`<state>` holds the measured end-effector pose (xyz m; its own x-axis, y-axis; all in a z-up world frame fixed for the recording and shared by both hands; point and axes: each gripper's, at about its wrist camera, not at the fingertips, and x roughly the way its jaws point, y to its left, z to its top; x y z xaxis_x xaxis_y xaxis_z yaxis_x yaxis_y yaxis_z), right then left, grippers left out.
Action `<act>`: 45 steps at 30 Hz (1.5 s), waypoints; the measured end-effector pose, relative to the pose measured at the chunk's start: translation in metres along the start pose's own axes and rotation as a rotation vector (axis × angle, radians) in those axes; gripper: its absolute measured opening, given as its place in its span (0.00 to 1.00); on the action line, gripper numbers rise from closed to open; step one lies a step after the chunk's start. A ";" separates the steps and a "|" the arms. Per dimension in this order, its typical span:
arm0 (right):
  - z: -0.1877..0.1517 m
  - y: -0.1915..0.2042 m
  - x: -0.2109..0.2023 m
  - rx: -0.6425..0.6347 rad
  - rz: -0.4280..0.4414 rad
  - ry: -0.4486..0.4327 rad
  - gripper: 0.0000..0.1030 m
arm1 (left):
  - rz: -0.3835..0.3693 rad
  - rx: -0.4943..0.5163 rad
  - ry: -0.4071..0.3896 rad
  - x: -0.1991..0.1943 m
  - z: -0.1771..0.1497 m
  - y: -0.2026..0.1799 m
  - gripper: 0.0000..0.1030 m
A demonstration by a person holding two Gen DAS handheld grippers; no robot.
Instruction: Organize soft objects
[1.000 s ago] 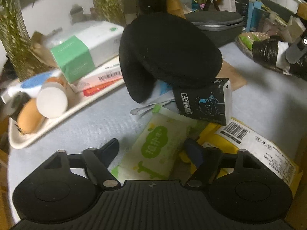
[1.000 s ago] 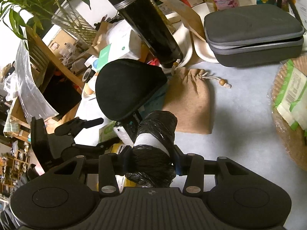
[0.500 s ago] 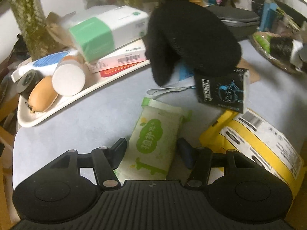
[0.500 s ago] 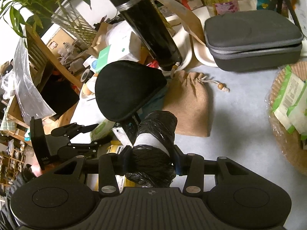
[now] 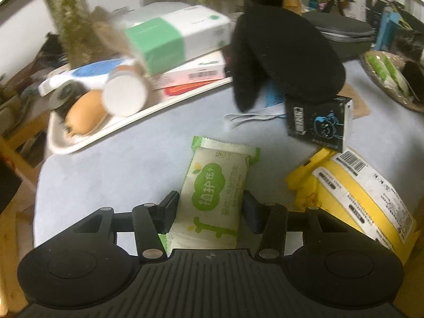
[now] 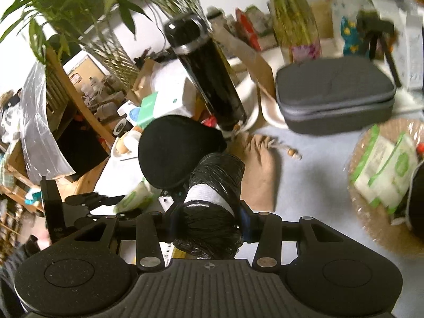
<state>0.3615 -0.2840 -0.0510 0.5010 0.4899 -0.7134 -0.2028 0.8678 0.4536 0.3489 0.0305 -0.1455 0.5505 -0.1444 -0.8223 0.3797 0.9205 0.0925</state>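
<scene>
My left gripper (image 5: 210,206) is shut on a green and white tissue pack (image 5: 216,193) and holds it over the pale blue table (image 5: 137,156). The pack also shows in the right wrist view (image 6: 133,198). My right gripper (image 6: 209,221) is shut on a black plastic-wrapped roll with a white band (image 6: 212,201). A black soft pad (image 5: 286,53) lies ahead on a small black box (image 5: 320,124). A woven basket (image 6: 381,233) at the right holds several green tissue packs (image 6: 384,167).
A white tray (image 5: 87,143) at the left holds a green and white tissue box (image 5: 172,34), a bun and tubes. A yellow package (image 5: 363,198) lies at the right. A black flask (image 6: 206,79), a tan pouch (image 6: 259,169) and a grey case (image 6: 334,95) stand behind.
My left gripper closed on the tissue pack and pulled it back from the black box and yellow package. My right gripper, still holding the roll, moved toward the basket.
</scene>
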 end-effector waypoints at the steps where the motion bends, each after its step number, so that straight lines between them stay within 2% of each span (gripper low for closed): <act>1: -0.001 0.004 -0.005 -0.018 -0.005 -0.015 0.46 | 0.010 -0.013 -0.005 -0.005 -0.001 0.003 0.48; 7: -0.007 0.029 -0.026 -0.099 -0.022 -0.066 0.45 | 0.065 -0.137 -0.049 -0.043 -0.003 0.016 0.48; 11: -0.013 0.048 -0.045 -0.158 -0.045 -0.094 0.46 | 0.101 -0.178 -0.103 -0.078 -0.002 0.019 0.48; 15: -0.020 0.063 -0.068 -0.202 -0.056 -0.126 0.45 | 0.119 -0.202 -0.140 -0.109 0.001 0.018 0.48; 23: -0.046 0.087 -0.104 -0.262 -0.055 -0.148 0.45 | 0.170 -0.168 -0.202 -0.165 0.002 -0.005 0.48; 30: -0.071 0.100 -0.124 -0.285 -0.056 -0.149 0.45 | 0.148 -0.160 -0.247 -0.208 -0.009 -0.026 0.48; 38: -0.097 0.111 -0.144 -0.293 -0.035 -0.155 0.45 | 0.085 -0.126 -0.305 -0.255 -0.021 -0.063 0.48; 45: -0.117 0.118 -0.154 -0.291 -0.029 -0.147 0.45 | 0.018 -0.123 -0.276 -0.257 -0.032 -0.093 0.48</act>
<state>0.1620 -0.2476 0.0492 0.6216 0.4661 -0.6296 -0.4084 0.8787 0.2473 0.1484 -0.0061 0.0392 0.7442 -0.2053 -0.6356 0.2842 0.9585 0.0232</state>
